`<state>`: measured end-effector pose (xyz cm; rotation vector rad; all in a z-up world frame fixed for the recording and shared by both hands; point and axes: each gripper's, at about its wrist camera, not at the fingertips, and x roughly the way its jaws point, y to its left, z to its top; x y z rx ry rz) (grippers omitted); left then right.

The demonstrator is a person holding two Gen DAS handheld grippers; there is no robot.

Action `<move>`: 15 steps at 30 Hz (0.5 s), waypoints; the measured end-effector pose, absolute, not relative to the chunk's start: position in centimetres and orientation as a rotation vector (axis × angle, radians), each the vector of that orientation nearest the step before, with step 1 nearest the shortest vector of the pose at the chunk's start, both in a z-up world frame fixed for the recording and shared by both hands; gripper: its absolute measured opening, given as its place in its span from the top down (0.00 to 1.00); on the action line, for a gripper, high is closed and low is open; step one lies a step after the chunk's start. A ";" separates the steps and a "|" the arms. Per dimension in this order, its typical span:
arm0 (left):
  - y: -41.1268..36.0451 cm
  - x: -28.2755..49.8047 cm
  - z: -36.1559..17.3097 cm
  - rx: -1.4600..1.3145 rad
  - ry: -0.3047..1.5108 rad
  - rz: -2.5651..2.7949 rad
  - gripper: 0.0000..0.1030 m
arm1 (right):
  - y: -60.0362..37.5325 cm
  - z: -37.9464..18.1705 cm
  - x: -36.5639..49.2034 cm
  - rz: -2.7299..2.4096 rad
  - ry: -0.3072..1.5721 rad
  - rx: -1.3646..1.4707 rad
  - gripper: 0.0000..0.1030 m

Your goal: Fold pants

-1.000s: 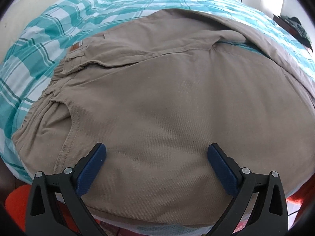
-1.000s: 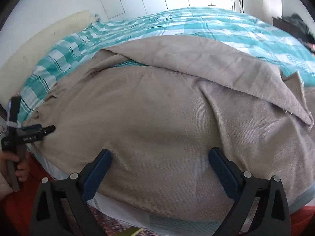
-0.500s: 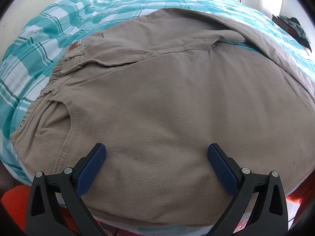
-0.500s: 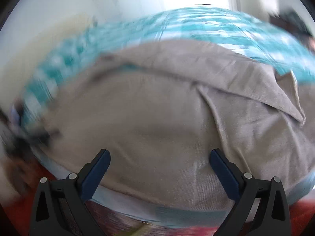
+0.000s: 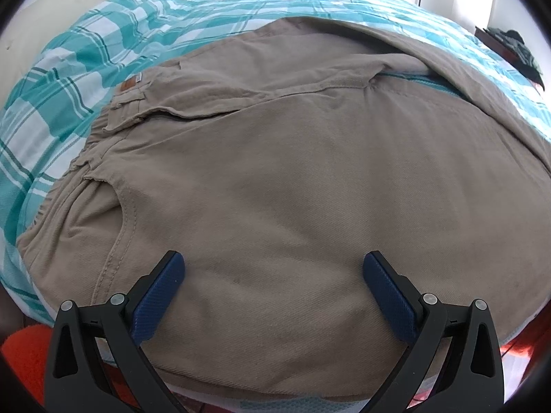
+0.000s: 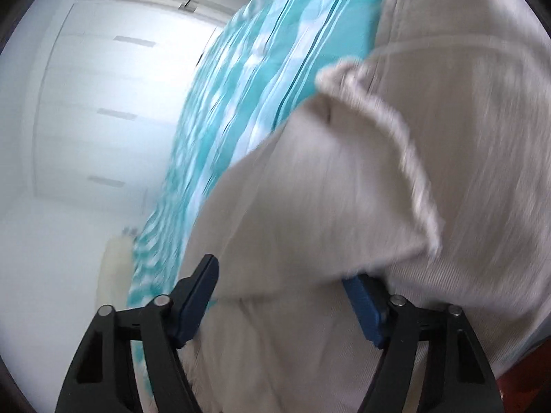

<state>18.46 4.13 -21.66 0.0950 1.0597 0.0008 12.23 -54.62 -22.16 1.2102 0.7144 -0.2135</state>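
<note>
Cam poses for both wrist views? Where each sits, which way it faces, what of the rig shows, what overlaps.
Left wrist: on the left gripper, level, facing across the khaki pants on the teal plaid bedspread; both blue pads show, open.
Right wrist: on the right gripper, rolled sideways, blurred, facing a pant-leg hem and white closet doors; fingers open.
Shared: pants, bedspread.

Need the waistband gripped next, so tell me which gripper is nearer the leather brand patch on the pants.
Left. The left gripper hovers open over the seat of the khaki pants, with the leather patch ahead to its left. The right gripper is at a pant leg; no patch shows there.
</note>
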 end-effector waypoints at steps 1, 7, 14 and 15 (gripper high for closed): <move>4.1 18.5 -21.7 0.094 1.059 0.001 0.01 | -54.7 -22.0 12.5 -0.264 0.704 1.197 0.36; 5.0 19.5 -18.9 0.014 1.116 -0.040 0.01 | -54.5 -21.0 14.2 -0.371 0.777 1.062 0.95; 6.0 26.2 -13.0 -0.469 1.069 -0.315 0.01 | -52.9 -7.5 12.6 0.081 0.609 0.853 0.95; 6.0 27.4 -13.2 -0.531 1.078 -0.331 0.01 | -52.4 -6.3 11.6 0.124 0.592 0.843 0.95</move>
